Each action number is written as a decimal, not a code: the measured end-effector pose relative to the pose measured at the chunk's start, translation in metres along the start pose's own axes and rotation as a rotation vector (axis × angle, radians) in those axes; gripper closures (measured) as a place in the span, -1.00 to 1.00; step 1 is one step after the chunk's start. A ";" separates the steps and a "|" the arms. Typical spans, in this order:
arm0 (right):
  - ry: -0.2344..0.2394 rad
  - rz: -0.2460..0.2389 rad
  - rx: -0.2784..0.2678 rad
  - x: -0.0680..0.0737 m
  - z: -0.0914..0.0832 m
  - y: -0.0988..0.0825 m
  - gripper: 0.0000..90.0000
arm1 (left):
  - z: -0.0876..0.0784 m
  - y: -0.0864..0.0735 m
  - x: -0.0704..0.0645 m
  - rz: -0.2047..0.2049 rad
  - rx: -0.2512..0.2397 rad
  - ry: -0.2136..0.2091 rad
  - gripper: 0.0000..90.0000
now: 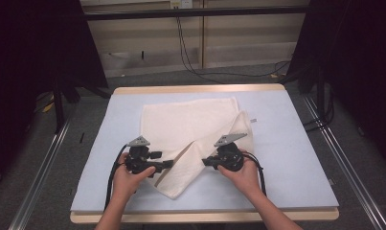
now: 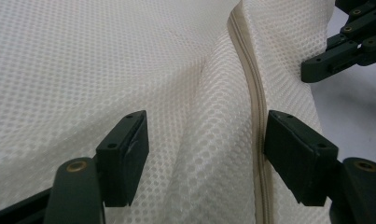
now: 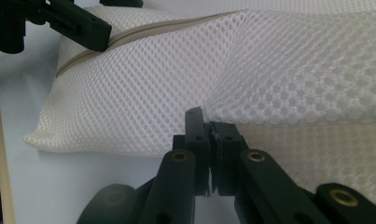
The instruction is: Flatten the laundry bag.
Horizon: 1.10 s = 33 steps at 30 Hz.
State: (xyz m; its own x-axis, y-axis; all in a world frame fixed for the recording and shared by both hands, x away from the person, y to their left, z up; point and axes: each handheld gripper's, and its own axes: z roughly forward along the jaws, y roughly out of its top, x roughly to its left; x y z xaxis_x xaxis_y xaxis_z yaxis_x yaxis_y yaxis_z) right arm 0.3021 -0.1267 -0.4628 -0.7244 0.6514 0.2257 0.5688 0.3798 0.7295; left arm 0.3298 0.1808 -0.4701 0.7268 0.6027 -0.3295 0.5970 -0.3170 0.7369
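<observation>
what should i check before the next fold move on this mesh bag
1. Right gripper pinched on the mesh bag: ok, jaws closed on a fold of it.
2. Left gripper clear of the fabric: ok, jaws apart, bag between them but unpinched.
3. Zipper out of the left jaws: not ok, it runs right beside one pad.
4. Bag fully on the table: ok.
5. Folded flap lying flat: not ok, it bulges at the crease.
6. Zipper closed: cannot tell.
</observation>
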 end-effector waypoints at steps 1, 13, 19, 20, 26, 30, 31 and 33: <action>-0.002 0.005 0.009 0.000 -0.001 -0.004 0.95 | 0.003 0.002 0.001 -0.016 -0.001 -0.019 -0.30; -0.007 0.006 0.016 0.000 -0.008 -0.017 0.95 | -0.012 0.016 0.026 0.025 -0.022 0.108 -0.14; -0.007 0.015 0.016 -0.001 -0.009 -0.019 0.95 | 0.007 0.012 0.048 0.095 0.038 0.182 -0.20; -0.011 0.014 0.020 -0.001 -0.010 -0.019 0.95 | 0.010 0.011 0.050 0.090 0.038 0.172 -0.20; -0.007 0.012 0.022 -0.001 -0.010 -0.019 0.95 | 0.012 0.011 0.048 0.118 0.048 0.190 -0.15; -0.006 0.009 0.022 -0.002 -0.010 -0.019 0.95 | 0.013 0.013 0.040 0.117 0.082 0.195 0.23; -0.007 0.009 0.023 -0.002 -0.010 -0.019 0.95 | 0.014 0.013 0.038 0.113 0.082 0.201 0.26; -0.008 0.008 0.026 -0.002 -0.010 -0.019 0.95 | 0.014 0.014 0.036 0.131 0.099 0.191 0.37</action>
State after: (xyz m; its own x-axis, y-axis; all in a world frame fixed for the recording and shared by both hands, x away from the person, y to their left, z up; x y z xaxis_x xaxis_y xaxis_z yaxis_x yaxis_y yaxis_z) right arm 0.2884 -0.1419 -0.4707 -0.7166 0.6598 0.2262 0.5846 0.3913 0.7107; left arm 0.3690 0.1881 -0.4803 0.7283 0.6763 -0.1108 0.5393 -0.4658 0.7015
